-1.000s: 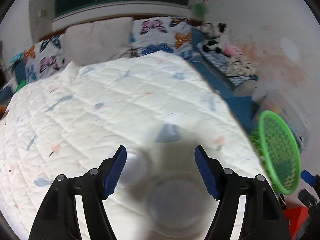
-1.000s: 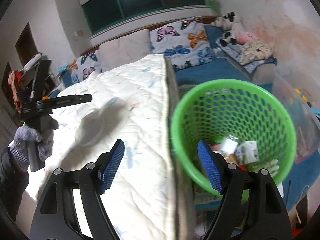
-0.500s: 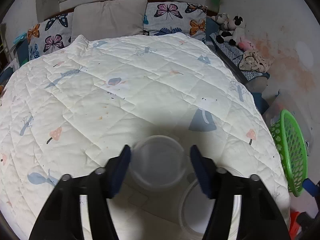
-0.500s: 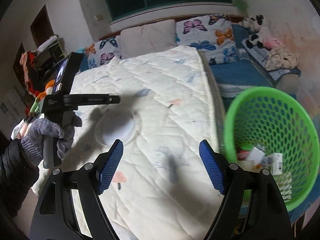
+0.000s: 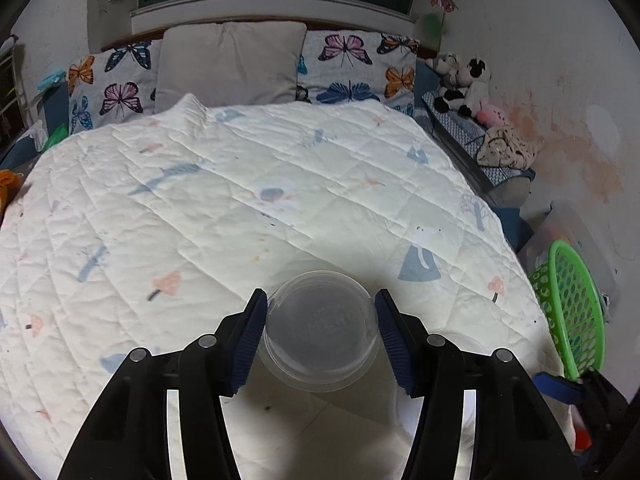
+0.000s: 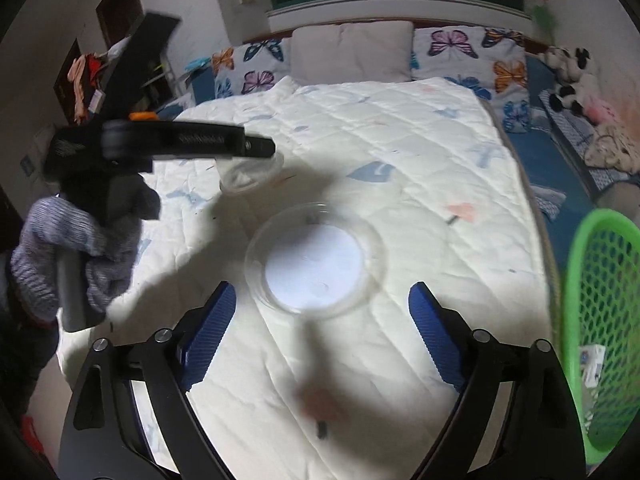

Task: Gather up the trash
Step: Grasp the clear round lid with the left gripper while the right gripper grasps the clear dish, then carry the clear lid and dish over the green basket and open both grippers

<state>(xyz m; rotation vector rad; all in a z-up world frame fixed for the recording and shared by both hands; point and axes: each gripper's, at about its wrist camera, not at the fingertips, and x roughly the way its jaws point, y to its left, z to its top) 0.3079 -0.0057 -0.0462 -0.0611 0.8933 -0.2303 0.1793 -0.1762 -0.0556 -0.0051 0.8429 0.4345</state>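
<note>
Clear plastic is all that is left on the quilt (image 5: 248, 216) of the bed: a small tub (image 5: 318, 330) that my left gripper (image 5: 320, 336) has between its jaws, both pads pressed on its walls, and a shallow round lid (image 6: 316, 260) lying flat on the quilt just ahead of my right gripper (image 6: 318, 338). The right jaws have just been opening and now stand wide, with nothing between them; the lid sits ahead, centred on the gap, and being round it offers no better side to take. In the right wrist view the tub looks lifted a little off the quilt, though blur makes that hard to be sure of. The green basket (image 6: 596, 320) stands off the bed's right edge, nearer my right hand, so the tub has to cross over the lid to get there.
</note>
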